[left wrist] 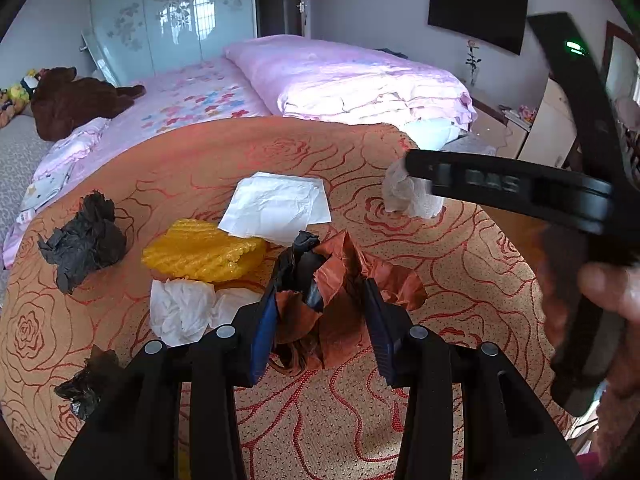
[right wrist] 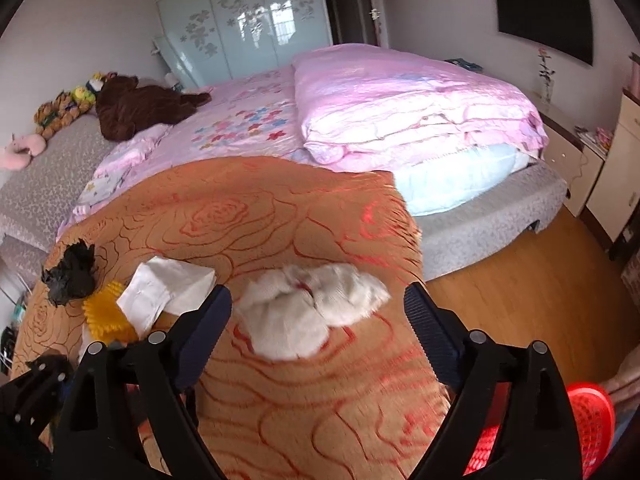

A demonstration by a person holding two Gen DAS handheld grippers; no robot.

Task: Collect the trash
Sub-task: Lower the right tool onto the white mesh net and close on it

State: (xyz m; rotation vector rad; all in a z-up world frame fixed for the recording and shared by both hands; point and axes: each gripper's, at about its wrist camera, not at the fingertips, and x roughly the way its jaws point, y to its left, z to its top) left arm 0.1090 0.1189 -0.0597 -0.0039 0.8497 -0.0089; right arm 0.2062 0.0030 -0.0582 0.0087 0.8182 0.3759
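Trash lies on an orange rose-patterned cloth [left wrist: 460,280]. My left gripper [left wrist: 322,284] is shut on a crumpled brown plastic bag [left wrist: 340,276] with a black scrap in it, pinched between the blue pads. My right gripper [right wrist: 318,294] is open, its fingers standing wide on either side of a crumpled white tissue [right wrist: 308,312] without touching it. In the left wrist view that tissue [left wrist: 404,196] lies at the far right under one black finger [left wrist: 500,182] of the right gripper. To the left lie a flat white paper [left wrist: 278,208], a yellow foam net [left wrist: 204,250], another white tissue [left wrist: 180,312] and two black wads [left wrist: 84,240], [left wrist: 86,384].
The cloth [right wrist: 280,216] ends at its right edge over a wooden floor [right wrist: 520,292]. A red plastic basket [right wrist: 592,428] sits low at the right. Behind is a bed with a pink quilt [right wrist: 400,100] and a brown plush toy [right wrist: 136,108]. A person's hand [left wrist: 612,284] holds the right gripper.
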